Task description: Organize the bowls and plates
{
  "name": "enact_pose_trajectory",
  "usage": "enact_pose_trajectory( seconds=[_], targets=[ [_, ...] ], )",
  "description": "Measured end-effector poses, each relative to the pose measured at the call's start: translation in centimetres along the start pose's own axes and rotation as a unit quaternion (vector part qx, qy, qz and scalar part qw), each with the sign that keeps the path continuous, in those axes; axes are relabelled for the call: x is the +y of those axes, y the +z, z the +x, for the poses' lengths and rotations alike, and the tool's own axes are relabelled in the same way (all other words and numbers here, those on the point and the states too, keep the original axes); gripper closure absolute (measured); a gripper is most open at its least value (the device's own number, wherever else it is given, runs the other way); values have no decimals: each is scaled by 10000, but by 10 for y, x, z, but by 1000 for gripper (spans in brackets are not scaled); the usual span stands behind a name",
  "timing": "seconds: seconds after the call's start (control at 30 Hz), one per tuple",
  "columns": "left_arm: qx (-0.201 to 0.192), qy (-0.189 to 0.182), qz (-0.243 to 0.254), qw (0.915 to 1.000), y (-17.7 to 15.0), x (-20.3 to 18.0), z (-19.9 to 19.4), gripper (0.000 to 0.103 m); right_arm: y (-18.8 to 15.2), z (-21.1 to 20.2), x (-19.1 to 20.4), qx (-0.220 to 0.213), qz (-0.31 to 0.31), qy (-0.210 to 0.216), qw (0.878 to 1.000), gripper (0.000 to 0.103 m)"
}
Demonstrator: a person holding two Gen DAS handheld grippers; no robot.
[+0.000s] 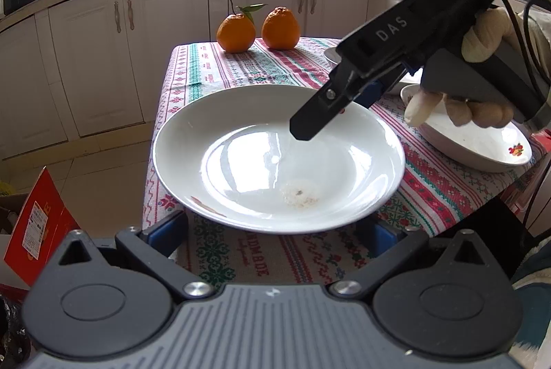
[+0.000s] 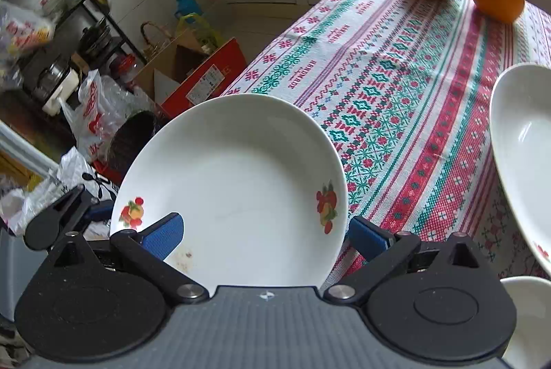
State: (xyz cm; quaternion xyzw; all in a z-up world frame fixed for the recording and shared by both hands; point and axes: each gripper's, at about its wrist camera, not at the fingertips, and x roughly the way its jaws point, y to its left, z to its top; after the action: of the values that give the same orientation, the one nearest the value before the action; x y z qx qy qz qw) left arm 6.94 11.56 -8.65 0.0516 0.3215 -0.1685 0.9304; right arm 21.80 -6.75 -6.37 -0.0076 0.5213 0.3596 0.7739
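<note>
A white deep plate with fruit decals (image 1: 275,159) sits near the table's left front corner; it also shows in the right wrist view (image 2: 237,183). My right gripper (image 2: 265,234) has its jaws wide apart, one blue pad over the plate's inside, the other outside its rim. In the left wrist view the right gripper (image 1: 306,127) reaches down over the plate's far right rim. My left gripper (image 1: 275,234) is open just short of the plate's near rim. A second white decal plate (image 1: 482,145) lies to the right, also in the right wrist view (image 2: 523,141).
Two oranges (image 1: 258,29) stand at the table's far edge on the patterned cloth (image 1: 241,69). Another white dish (image 2: 527,317) is at the lower right. A red box (image 1: 34,227) and bags lie on the floor to the left. Kitchen cabinets (image 1: 137,41) stand behind.
</note>
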Motion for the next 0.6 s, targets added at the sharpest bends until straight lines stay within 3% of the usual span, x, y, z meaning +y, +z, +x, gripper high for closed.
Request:
enact_pose_trajectory(
  seconds=[0.23, 0.6],
  targets=[
    [38, -92, 106, 9999, 0, 3, -2, 0, -3, 2, 9, 96, -474, -174, 9987, 0],
    [55, -255, 326, 9991, 3, 6, -3, 1, 25, 1, -1, 6, -847, 298, 9960, 3]
  ],
)
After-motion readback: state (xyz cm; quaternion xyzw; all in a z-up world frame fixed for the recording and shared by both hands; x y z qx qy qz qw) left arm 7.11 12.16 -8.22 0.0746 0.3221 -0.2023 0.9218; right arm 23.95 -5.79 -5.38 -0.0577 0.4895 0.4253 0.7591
